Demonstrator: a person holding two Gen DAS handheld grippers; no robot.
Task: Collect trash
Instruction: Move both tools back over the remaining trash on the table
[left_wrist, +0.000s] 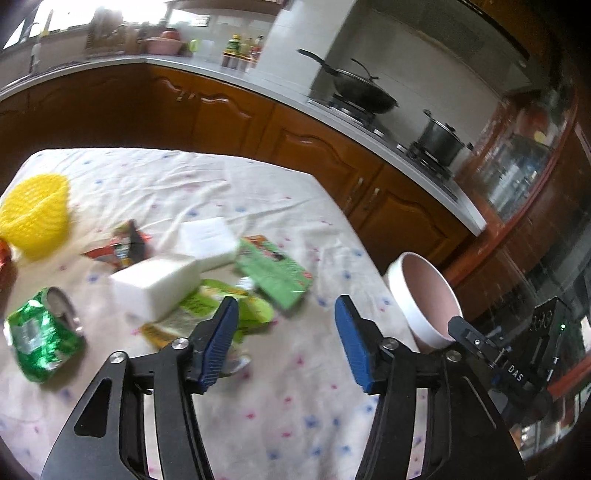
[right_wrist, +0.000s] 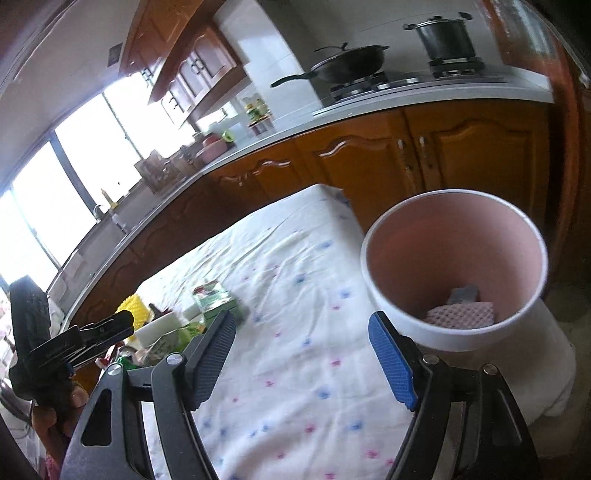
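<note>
Floral cloth covers your surface (left_wrist: 280, 398); your left tool (left_wrist: 286, 336) hangs open and empty above it, your right tool (right_wrist: 303, 354) likewise. Trash sits at ten o'clock: crushed green can (left_wrist: 40, 336), white blocks (left_wrist: 155, 288), green packet (left_wrist: 273, 269). White bin (right_wrist: 454, 269) stands at two o'clock
</note>
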